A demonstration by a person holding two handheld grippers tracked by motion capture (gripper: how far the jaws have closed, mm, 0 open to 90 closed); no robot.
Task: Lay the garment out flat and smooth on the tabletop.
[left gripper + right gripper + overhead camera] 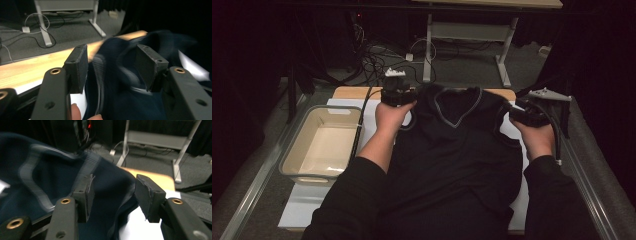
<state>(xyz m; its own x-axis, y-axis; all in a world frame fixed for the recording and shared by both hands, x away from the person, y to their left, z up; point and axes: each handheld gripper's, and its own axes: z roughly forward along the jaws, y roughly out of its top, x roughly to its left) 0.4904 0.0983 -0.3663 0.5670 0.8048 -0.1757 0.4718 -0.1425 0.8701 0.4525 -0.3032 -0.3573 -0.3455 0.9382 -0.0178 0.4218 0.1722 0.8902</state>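
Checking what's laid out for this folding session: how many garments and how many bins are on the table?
1 garment and 1 bin. The dark V-neck sweater vest lies spread across the table's middle; the beige bin sits at its left edge. Nothing shows inside the bin, though the person's arms may hide something.

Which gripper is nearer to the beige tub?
Left. The left gripper is at the garment's shoulder, just past the beige tub's far right corner; the right gripper is across the garment at its other shoulder.

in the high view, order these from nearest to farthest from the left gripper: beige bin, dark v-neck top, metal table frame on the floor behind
1. dark v-neck top, right beside the left gripper, at its shoulder
2. beige bin, to the left, nearer the person
3. metal table frame, far right, on the floor
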